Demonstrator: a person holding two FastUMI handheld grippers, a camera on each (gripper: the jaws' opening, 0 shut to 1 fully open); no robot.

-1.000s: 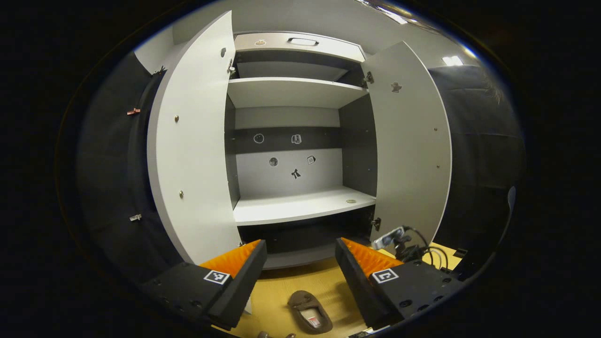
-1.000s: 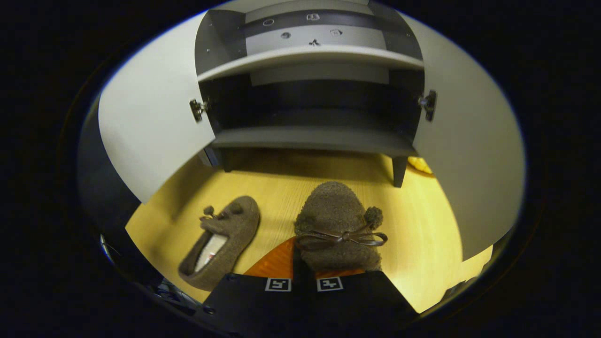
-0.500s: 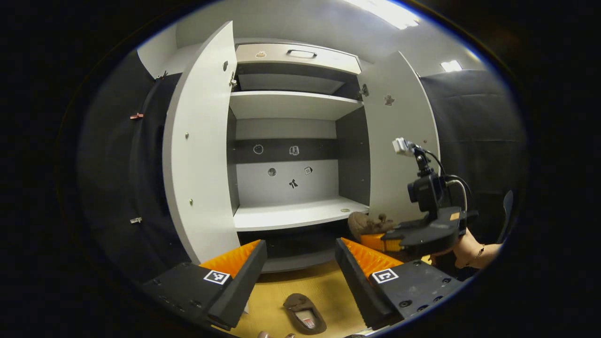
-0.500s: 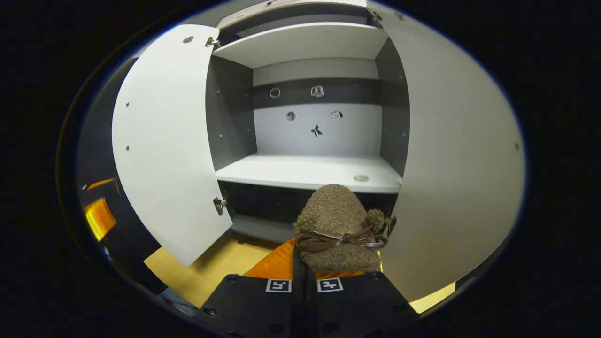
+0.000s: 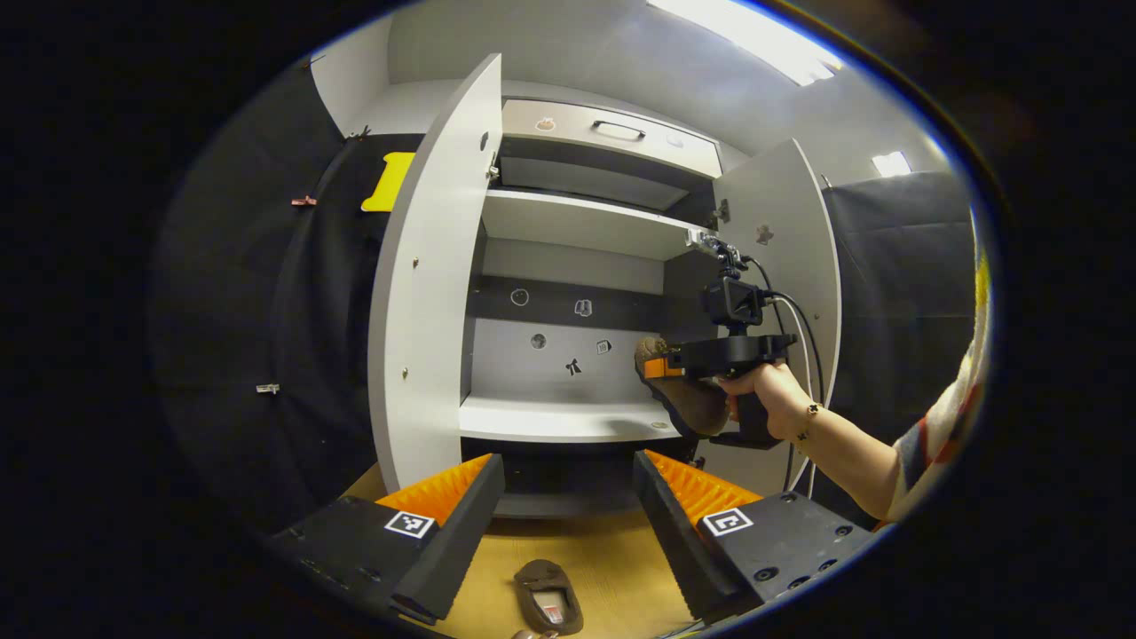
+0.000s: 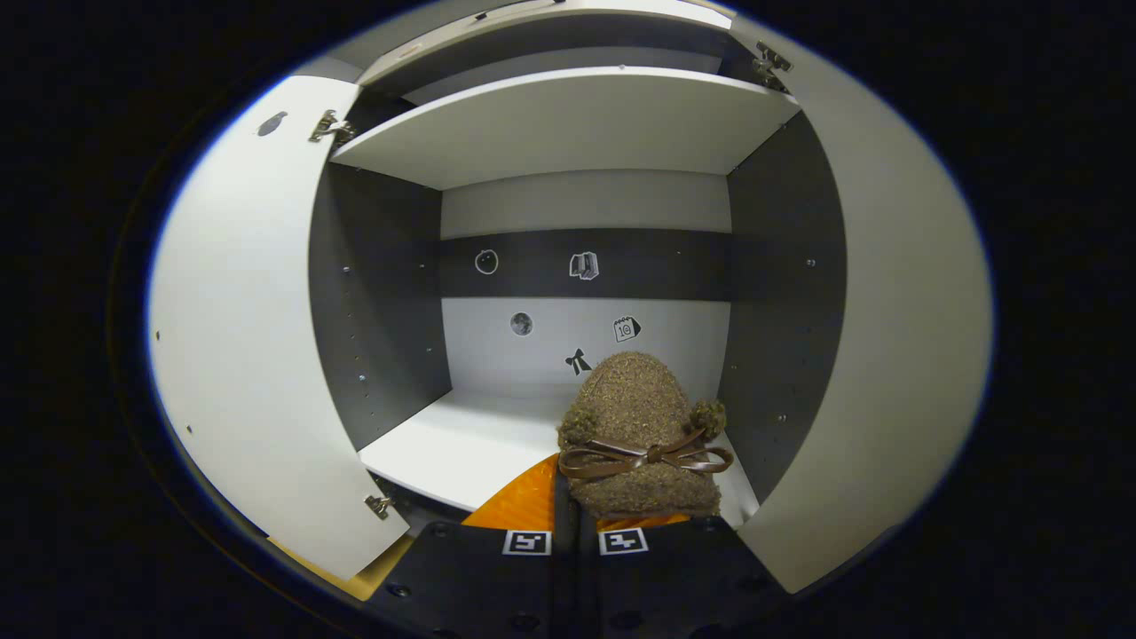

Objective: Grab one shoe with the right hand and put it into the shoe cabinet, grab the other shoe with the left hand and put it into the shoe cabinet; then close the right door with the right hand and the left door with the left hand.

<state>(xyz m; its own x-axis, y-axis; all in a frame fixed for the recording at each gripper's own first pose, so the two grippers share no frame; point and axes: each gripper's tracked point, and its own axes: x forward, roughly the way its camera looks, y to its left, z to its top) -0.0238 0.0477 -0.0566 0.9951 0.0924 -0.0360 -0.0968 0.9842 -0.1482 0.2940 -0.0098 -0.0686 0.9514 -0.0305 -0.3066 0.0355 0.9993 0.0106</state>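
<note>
Black cloth wall (image 5: 266, 355), yellow wood floor (image 5: 612, 550), ceiling light strip (image 5: 754, 40), pale ceiling.

**Colours and patterns observed**

We record the shoe cabinet (image 6: 577, 115) as white on its shelves and doors (image 5: 426, 293), with dark grey side walls. Its back panel is white, crossed by one dark horizontal band, and carries small black-and-white stickers (image 6: 583, 265). We note the held shoe (image 6: 637, 426) as brown with a fuzzy texture, two matching pom-poms and a glossy dark brown bow. The second shoe (image 5: 548, 596) is brown with a pale insole. We see the floor (image 5: 612, 559) as yellow wood grain. The sleeve (image 5: 941, 435) is striped in cream, red and dark.
</note>
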